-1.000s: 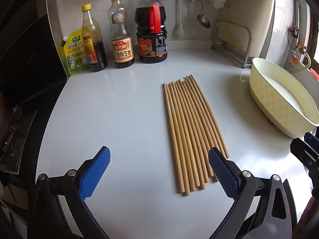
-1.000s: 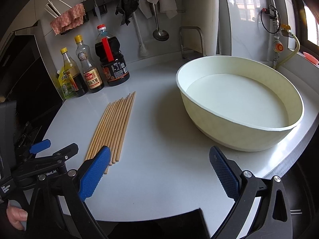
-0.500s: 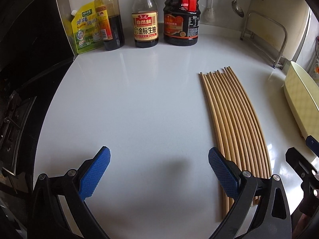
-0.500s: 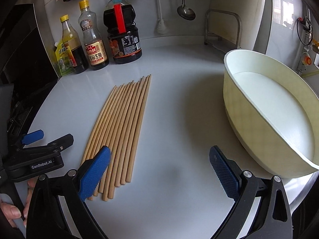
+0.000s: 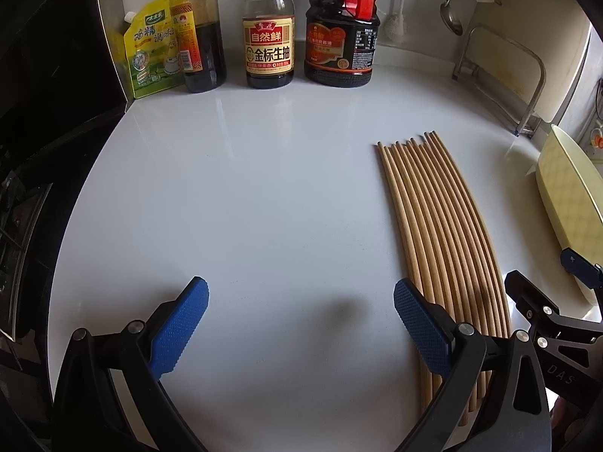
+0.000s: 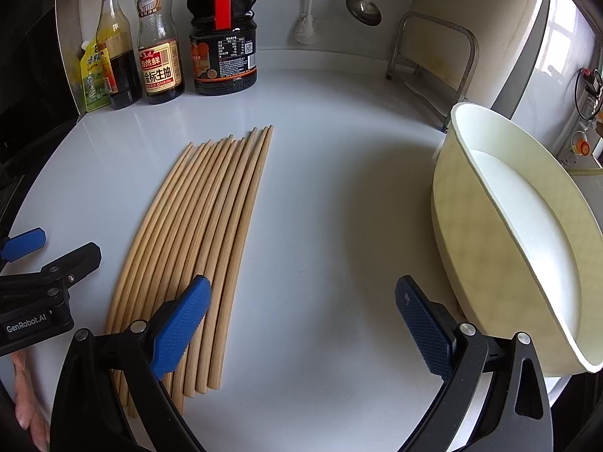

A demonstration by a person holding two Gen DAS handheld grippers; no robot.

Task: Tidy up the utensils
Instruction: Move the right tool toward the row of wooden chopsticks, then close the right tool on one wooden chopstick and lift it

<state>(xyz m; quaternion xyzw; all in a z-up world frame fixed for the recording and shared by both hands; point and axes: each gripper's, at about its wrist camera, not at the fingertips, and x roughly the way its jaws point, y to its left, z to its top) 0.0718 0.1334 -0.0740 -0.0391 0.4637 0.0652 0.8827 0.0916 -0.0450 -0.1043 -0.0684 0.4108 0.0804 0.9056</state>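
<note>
One white glossy countertop (image 5: 264,196) fills both views, backed by a pale wall with a hanging ladle (image 6: 363,5) and a metal rack (image 6: 433,60) at 1 o'clock. Three bottles stand along the back edge at 11–12 o'clock: a dark sauce bottle (image 5: 199,37), a soy sauce bottle (image 5: 269,41) labelled "自然鲜 金标生抽", and a large dark jug (image 5: 341,34) with a red handle; a yellow-green seasoning pouch (image 5: 152,49) leans just beside the first bottle. Wooden chopsticks (image 6: 199,248) lie flat, side by side in a row, at 9–10 o'clock in the right wrist view and 3 o'clock in the left wrist view. A cream basin (image 6: 527,233) sits at 3 o'clock; whether its white inside is liquid or bare bottom cannot be told. Left gripper (image 5: 299,312): jaws spread wide, nothing between them, its housing printed "GenRobot.AI". Right gripper (image 6: 301,309): jaws spread wide, nothing held, left pad above the chopsticks; contact cannot be told.
</note>
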